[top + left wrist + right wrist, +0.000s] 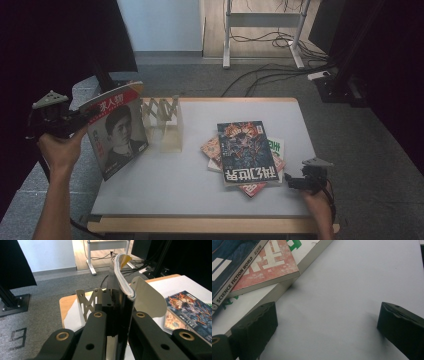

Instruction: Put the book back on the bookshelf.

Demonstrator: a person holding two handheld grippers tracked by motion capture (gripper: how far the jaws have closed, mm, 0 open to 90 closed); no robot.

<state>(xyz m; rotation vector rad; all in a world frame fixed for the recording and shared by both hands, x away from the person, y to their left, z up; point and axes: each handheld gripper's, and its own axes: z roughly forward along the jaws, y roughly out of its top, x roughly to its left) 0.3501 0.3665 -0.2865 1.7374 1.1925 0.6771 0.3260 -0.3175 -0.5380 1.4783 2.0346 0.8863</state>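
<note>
The table (165, 185) has a pale top with a wooden edge, and it carries everything else. On its right half lies a stack of magazines (247, 152), the top one dark with a busy cover, the lower ones fanned out underneath in red and green. Toward the back left stands a light rack (167, 125) with a criss-cross frame and an upright plate.

A magazine with a portrait cover (117, 130) is held up over the left edge of the table, tilted, its red band at the top; it stands just beside the rack, and whether the two touch is hard to say from above. The left gripper (82, 120) has its jaws closed tight on that magazine's edge, and in the left gripper view the pages (122, 277) curve up out of the clamp.

The right gripper (292, 181) rests low at the stack's near right corner. Its jaws stand wide apart, holding nothing, with bare tabletop between them.
</note>
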